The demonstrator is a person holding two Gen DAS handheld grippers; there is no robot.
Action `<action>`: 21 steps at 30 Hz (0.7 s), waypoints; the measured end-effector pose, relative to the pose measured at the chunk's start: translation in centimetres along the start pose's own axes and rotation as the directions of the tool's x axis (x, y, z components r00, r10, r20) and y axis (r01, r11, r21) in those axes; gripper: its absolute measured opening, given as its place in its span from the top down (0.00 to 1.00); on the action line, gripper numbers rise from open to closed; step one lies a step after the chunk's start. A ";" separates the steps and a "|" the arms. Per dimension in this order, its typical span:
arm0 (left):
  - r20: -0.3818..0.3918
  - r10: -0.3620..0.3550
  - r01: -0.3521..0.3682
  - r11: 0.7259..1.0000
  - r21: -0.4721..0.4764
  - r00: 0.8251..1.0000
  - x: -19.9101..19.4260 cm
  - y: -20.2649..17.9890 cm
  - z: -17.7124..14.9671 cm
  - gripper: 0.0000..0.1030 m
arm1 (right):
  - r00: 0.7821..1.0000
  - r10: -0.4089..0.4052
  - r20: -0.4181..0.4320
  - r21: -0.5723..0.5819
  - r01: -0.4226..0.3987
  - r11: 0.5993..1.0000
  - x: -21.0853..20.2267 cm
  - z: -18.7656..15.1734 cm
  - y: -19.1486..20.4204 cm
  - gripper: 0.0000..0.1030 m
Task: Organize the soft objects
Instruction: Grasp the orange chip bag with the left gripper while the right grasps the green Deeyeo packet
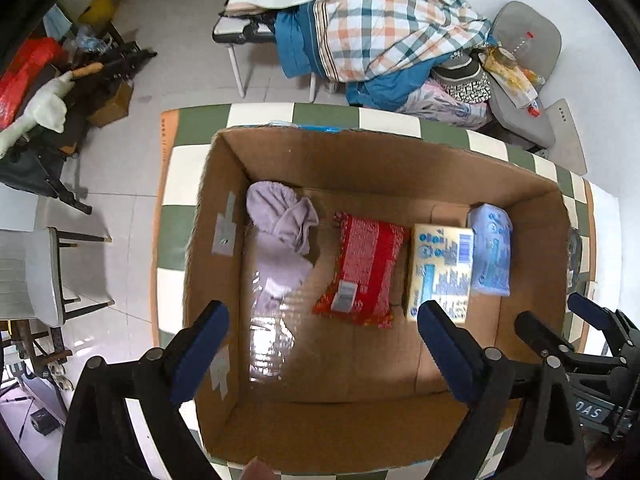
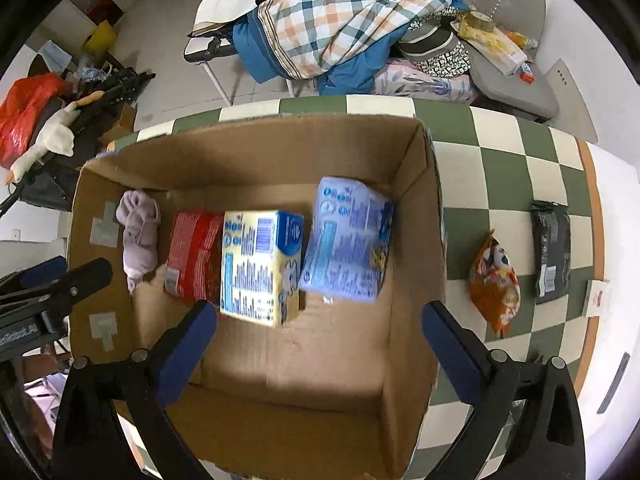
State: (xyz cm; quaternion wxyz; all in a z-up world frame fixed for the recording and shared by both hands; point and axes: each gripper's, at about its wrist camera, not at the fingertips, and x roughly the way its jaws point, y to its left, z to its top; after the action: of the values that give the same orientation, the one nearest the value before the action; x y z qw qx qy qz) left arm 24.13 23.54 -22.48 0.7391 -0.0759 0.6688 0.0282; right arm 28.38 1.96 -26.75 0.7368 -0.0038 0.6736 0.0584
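Observation:
An open cardboard box (image 1: 532, 216) (image 2: 432, 240) stands on the green-and-white checkered table. Inside lie a lilac cloth (image 1: 280, 232) (image 2: 138, 232), a red soft pack (image 1: 360, 268) (image 2: 192, 256), a yellow tissue pack (image 1: 440, 268) (image 2: 260, 268) and a pale blue tissue pack (image 1: 491, 248) (image 2: 348, 240). The blue pack looks blurred and tilted. My left gripper (image 1: 324, 340) is open and empty above the box's near side. My right gripper (image 2: 320, 340) is open and empty above the box. On the table right of the box lie an orange snack bag (image 2: 496, 284) and a black pack (image 2: 552, 248).
A small white card (image 2: 598, 298) lies near the table's right edge. Beyond the table stand a chair piled with plaid bedding (image 1: 380, 28) (image 2: 340, 20), a grey seat (image 2: 508, 76) with clutter, and floor clutter with a goose toy (image 2: 44, 148) at left.

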 end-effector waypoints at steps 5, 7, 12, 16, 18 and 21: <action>0.057 0.022 -0.022 1.000 -0.010 0.998 -2.3 -0.3 -2.7 0.06 | 1.000 0.021 0.004 -0.018 -0.021 1.000 -1.6 -2.5 0.7 0.00; 0.074 0.015 -0.014 1.000 -0.018 0.997 -3.2 -0.3 -3.8 0.06 | 1.000 0.022 0.019 -0.032 -0.022 0.999 -2.7 -3.6 1.1 0.00; 0.105 0.015 -0.013 1.000 -0.018 0.994 -5.5 -0.7 -6.7 0.06 | 0.996 0.064 0.054 -0.043 -0.062 0.997 -5.8 -6.3 1.7 0.00; 0.122 -0.002 0.005 1.000 -0.021 0.993 -7.4 -1.2 -8.6 0.06 | 0.993 0.088 0.084 -0.049 -0.084 0.995 -8.2 -8.0 1.7 0.00; 0.136 -0.002 0.005 1.000 -0.020 0.991 -8.3 -1.5 -9.4 0.06 | 0.990 0.106 0.095 -0.044 -0.102 0.994 -9.4 -8.8 1.4 0.00; 0.158 0.003 0.001 1.000 -0.025 0.987 -9.4 -1.9 -10.1 0.06 | 0.985 0.130 0.112 -0.045 -0.126 0.991 -10.8 -9.7 1.2 0.00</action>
State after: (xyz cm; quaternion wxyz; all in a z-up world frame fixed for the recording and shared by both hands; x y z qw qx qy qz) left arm 13.53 20.75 -13.95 0.7886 -0.0823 0.6079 0.0429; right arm 17.72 1.50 -16.80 0.7687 0.0288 0.6279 0.1185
